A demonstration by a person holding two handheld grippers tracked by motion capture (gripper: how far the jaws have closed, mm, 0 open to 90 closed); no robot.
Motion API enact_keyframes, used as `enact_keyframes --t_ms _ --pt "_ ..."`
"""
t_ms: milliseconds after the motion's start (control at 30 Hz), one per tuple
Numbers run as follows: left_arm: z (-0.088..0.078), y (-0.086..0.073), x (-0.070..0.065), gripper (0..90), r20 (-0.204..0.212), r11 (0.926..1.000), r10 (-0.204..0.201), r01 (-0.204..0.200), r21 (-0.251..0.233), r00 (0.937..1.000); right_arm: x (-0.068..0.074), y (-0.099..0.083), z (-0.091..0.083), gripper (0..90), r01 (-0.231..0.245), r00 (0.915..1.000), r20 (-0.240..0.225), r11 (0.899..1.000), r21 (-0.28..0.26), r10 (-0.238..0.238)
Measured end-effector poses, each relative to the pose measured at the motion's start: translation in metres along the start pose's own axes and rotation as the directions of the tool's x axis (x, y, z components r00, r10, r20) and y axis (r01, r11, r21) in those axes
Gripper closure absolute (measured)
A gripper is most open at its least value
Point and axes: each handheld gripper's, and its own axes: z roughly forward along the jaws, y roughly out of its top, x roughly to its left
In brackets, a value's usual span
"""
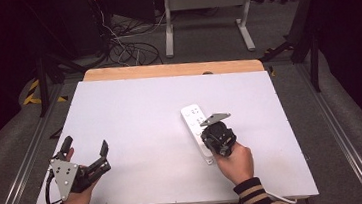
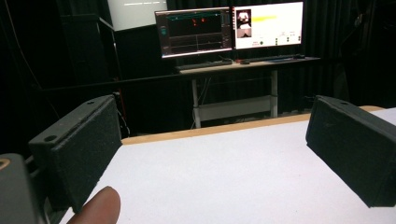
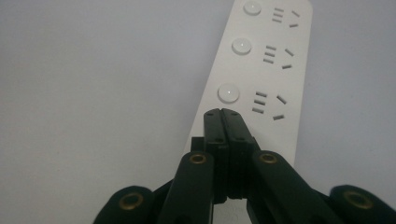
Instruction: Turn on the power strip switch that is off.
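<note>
The right gripper [image 1: 211, 129] has its jaws pressed together with nothing between them, tips poised over a white power strip [image 1: 196, 129] on the white table [image 1: 139, 111], whose far edge is bare wood. The left gripper [image 1: 85, 149], well left of the strip, has its jaws spread wide and empty. Beyond the table's far edge stand a desk [image 2: 247, 65] and two lit monitors [image 2: 229, 28]. The strip shows round buttons beside its sockets.

High view looks down; tool views skim the table [image 1: 134, 106] closely.
</note>
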Motion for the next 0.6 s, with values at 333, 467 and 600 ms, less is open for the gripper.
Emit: enact_keyframes --t_ms 333,467,600 --pt "0.0006 -0.0001 -0.0002 3.8 0.006 1.0 -0.004 0.004 0.004 1.0 0.0005 -0.0027 0.0082 88.3 0.004 1.0 -0.004 1.0 0.024 -0.004" --pt "0.0008 -0.0001 -0.001 3.8 0.008 1.0 -0.006 0.006 0.003 1.0 0.0017 -0.0038 0.0102 89.4 0.01 0.9999 -0.001 1.0 0.029 -0.01" --pt "0.0006 0.0001 -0.001 3.8 0.008 1.0 -0.003 0.003 0.001 1.0 0.0034 -0.0062 0.011 90.0 0.011 0.9999 -0.01 1.0 0.022 -0.01"
